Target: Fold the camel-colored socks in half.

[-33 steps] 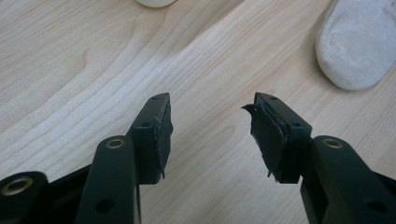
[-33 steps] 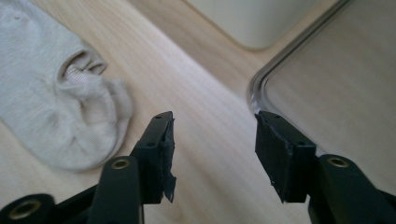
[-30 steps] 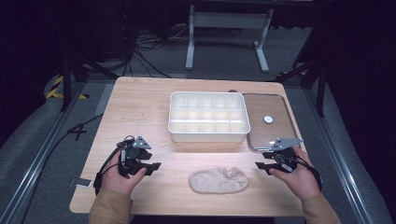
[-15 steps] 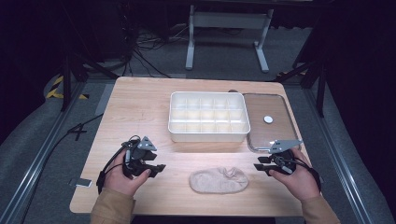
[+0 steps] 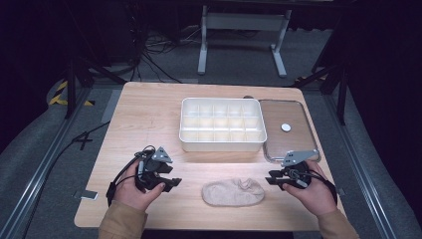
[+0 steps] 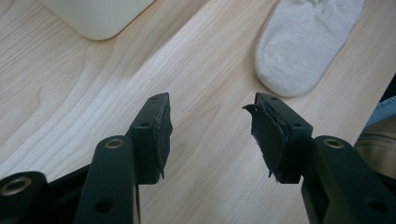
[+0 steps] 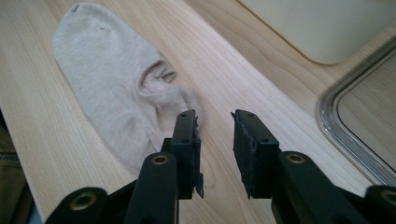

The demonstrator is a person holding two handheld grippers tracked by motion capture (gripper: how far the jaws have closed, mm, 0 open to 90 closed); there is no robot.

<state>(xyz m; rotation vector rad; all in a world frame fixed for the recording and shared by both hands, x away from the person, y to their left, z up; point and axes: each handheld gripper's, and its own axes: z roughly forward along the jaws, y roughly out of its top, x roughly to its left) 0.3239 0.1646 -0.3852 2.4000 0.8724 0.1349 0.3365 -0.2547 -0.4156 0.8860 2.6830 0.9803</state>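
A beige sock (image 5: 233, 192) lies flat on the desk (image 5: 149, 114) between my two hands, near the front edge. My left hand-held gripper (image 5: 171, 182) sits just to the sock's left, its jaws spread wide over bare wood with nothing between them. My right hand-held gripper (image 5: 272, 180) points at the sock's other end; its jaws have just been closing and stand narrowly apart, empty, just beside the cuff. Behind the sock are a white divided tray (image 5: 221, 144) and its lid (image 5: 293, 149).
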